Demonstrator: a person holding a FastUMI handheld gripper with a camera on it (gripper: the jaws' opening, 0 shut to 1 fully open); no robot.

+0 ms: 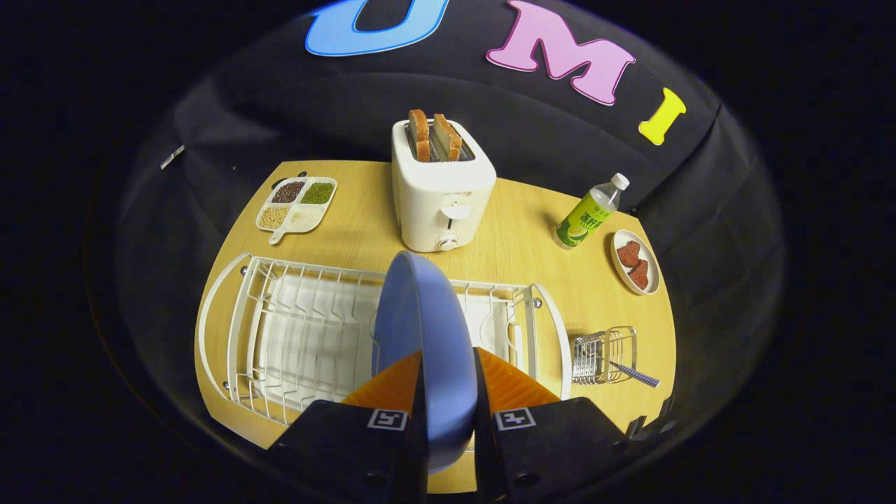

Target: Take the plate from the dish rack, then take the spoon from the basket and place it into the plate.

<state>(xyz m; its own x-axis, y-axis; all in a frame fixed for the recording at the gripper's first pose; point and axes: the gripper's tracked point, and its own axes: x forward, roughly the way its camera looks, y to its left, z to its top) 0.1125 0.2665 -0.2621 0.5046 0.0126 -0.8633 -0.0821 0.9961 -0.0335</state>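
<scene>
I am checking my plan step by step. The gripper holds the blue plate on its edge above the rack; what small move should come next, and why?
Probably carry the plate clear of the dish rack toward bare table and lay it flat. The gripper fingers clamp it on edge, and the spoon waits in the basket.

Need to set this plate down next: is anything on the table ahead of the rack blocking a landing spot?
The gripper is shut on the blue plate over the dish rack. The toaster stands just beyond; bare table lies beside it.

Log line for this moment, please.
tongs shut on plate | plate upright above dish rack | spoon in basket
</scene>
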